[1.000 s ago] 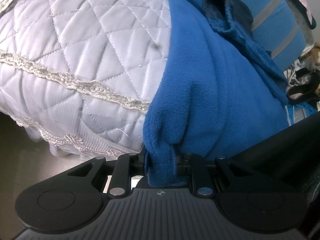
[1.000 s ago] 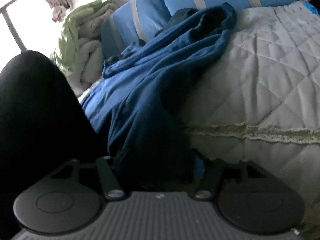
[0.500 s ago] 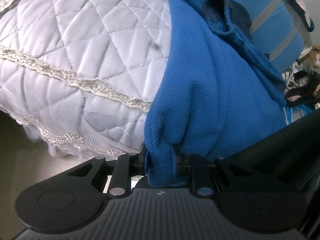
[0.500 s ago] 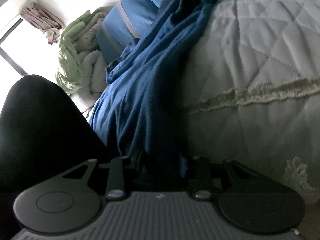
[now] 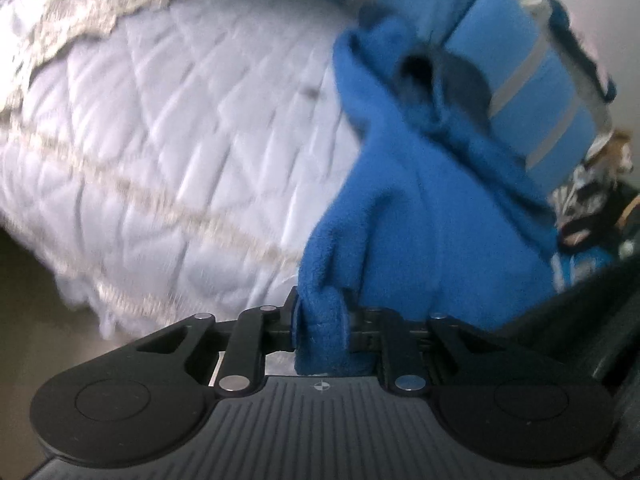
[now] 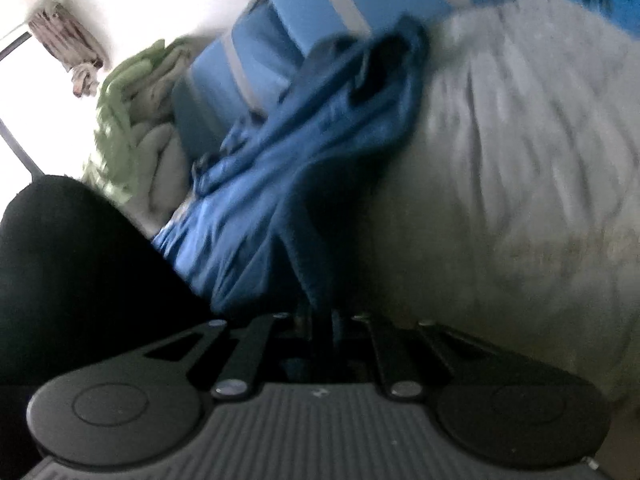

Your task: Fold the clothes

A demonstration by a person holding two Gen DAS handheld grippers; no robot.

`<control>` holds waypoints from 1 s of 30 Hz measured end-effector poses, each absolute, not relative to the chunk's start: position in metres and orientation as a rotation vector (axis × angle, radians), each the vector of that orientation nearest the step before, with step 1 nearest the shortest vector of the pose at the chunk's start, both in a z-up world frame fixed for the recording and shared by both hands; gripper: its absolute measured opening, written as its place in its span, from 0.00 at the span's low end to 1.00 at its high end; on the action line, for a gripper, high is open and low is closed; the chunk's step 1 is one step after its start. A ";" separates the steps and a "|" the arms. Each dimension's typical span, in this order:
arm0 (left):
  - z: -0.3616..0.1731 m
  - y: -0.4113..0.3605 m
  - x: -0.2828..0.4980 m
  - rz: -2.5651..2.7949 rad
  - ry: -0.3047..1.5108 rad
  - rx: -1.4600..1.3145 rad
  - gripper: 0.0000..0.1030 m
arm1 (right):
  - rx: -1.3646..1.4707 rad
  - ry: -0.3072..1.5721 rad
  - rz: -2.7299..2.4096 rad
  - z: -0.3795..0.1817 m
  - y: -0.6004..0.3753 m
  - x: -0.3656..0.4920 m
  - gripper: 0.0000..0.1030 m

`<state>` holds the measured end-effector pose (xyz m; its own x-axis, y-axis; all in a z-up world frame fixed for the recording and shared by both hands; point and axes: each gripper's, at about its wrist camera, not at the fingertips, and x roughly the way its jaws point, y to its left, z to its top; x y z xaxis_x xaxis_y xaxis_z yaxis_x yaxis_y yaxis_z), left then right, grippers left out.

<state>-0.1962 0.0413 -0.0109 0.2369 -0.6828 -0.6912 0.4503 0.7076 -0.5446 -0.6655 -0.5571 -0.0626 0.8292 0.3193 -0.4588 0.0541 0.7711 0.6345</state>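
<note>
Both views blurry now as the bed (image 5: pixel 168 152) swings, left claw (image 5: pixel 320 322) and right claw (image 6: pixel 318 320) still pinched shut on the blue fleece (image 5: pixel 420 216), which stretches toward 1 o'clock against the pillows (image 5: pixel 532 80).

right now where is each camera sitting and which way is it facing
Left wrist: on the left gripper, looking up the white quilt; its fingers pinch the blue fleece.
Right wrist: on the right gripper, facing striped blue pillows and a green blanket; a dark limb shows left.
Shared: fleece, quilt, pillows.
</note>
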 end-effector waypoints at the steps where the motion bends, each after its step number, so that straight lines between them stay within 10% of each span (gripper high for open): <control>1: -0.004 0.039 -0.192 -0.794 1.058 -0.268 0.17 | 0.683 0.565 0.138 -0.053 -0.558 -0.660 0.08; 15: 0.152 0.034 -0.181 -1.007 0.731 -0.492 0.16 | 0.489 0.281 -0.035 0.132 -0.550 -0.604 0.07; 30: 0.139 0.102 -0.208 -1.058 0.759 -0.601 0.15 | 0.583 0.217 -0.135 0.173 -0.551 -0.693 0.00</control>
<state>-0.2082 0.1017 0.1387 0.2879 -0.9225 -0.2570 0.5395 0.3780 -0.7524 -0.6930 -0.5511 0.1730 0.9685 -0.0649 -0.2405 0.1871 0.8269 0.5304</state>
